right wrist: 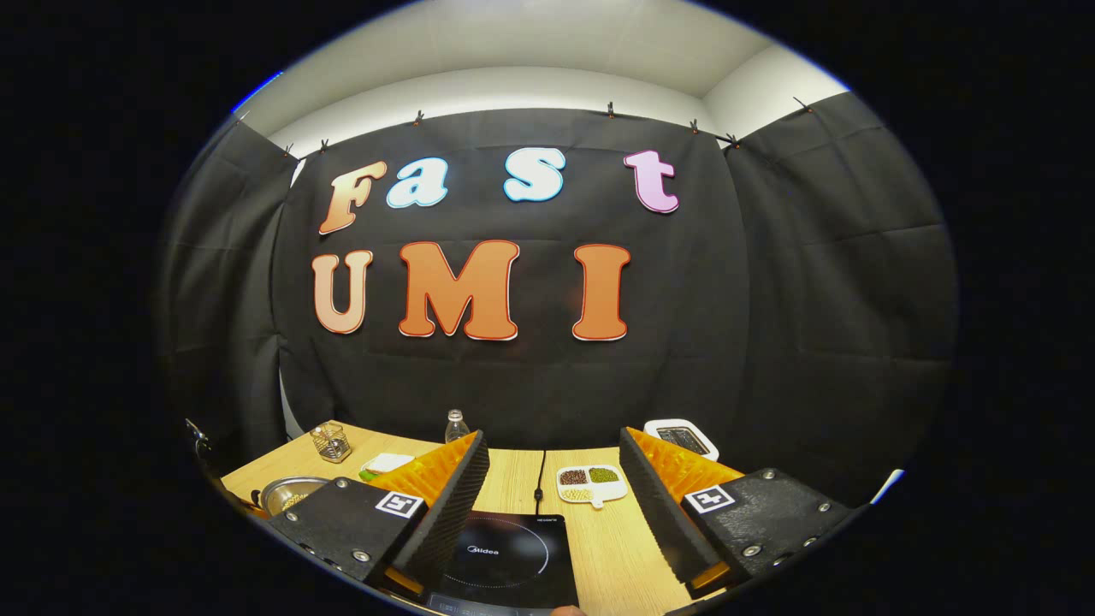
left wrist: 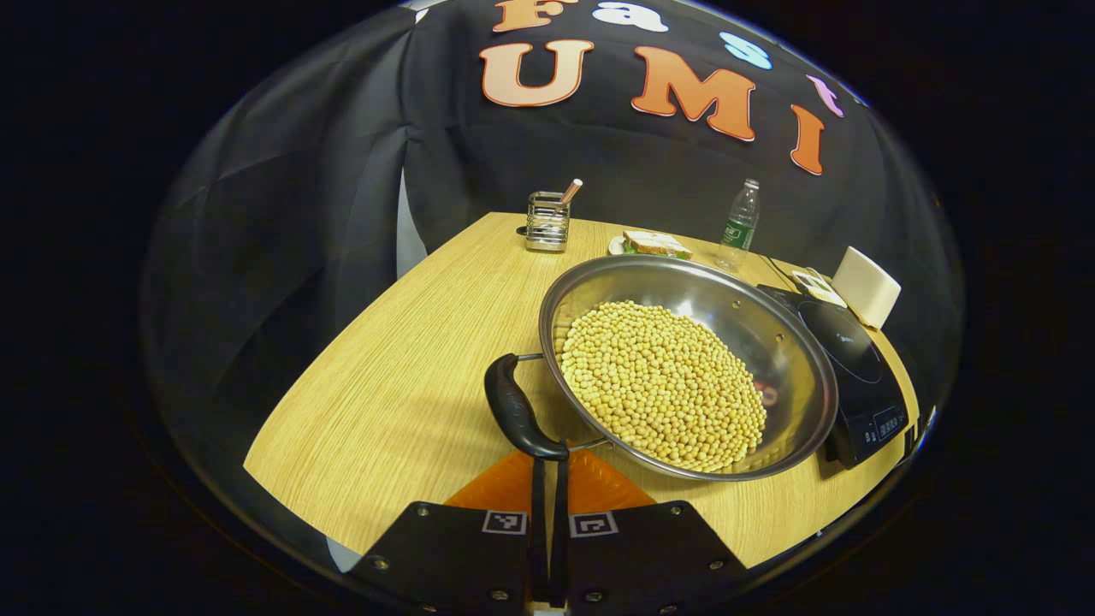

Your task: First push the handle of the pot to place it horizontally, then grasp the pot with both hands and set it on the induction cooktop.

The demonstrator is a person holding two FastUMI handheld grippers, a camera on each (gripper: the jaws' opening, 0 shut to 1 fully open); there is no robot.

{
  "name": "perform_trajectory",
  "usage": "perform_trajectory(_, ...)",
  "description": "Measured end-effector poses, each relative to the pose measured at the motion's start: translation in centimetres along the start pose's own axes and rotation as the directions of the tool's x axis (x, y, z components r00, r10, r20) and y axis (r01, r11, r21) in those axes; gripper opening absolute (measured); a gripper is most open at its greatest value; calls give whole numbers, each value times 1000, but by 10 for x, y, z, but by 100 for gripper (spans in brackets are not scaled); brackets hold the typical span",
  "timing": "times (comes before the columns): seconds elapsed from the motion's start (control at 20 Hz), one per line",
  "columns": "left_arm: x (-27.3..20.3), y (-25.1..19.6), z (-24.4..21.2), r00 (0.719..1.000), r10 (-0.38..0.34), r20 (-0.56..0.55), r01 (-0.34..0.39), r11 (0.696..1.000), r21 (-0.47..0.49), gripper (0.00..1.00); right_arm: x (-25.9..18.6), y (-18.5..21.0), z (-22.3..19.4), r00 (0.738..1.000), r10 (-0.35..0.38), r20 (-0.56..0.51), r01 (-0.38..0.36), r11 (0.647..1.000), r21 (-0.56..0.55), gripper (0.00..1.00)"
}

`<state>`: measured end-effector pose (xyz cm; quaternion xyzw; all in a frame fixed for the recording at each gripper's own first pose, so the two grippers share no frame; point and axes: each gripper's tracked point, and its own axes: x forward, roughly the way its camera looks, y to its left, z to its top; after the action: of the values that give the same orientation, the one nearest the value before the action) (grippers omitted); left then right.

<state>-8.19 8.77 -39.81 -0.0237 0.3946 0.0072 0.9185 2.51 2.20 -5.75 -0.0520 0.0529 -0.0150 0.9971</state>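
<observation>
A steel pot (left wrist: 753,334) full of yellow beans stands on the wooden table (left wrist: 402,402). Its black handle (left wrist: 511,404) points toward me on the pot's left side. My left gripper (left wrist: 548,479) is shut, with its tips right at the near end of the handle and nothing between the fingers. The black induction cooktop (left wrist: 855,376) lies just right of the pot. In the right gripper view my right gripper (right wrist: 552,513) stands open above the cooktop (right wrist: 505,556), and the pot (right wrist: 287,492) shows at the far left.
At the table's back stand a wire utensil holder (left wrist: 547,222), a plate with a sandwich (left wrist: 654,245) and a water bottle (left wrist: 738,224). A white box (left wrist: 866,287) sits behind the cooktop. A divided dish of beans (right wrist: 590,483) and a white container (right wrist: 682,438) lie farther right.
</observation>
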Motion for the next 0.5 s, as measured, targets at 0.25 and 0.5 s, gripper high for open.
perform_trajectory(0.25, 9, 10, 6, 1000, 4, 17, -4, 1000, 28, 3, 2, 1, -2, 1000, -6, -2, 6, 1000, 1, 95)
perform_trajectory(0.5, 26, 22, 16, 999, -16, 30, 16, 1000, -7, 3, 3, 9, -5, 1000, -1, -7, 1, 1000, -15, 96)
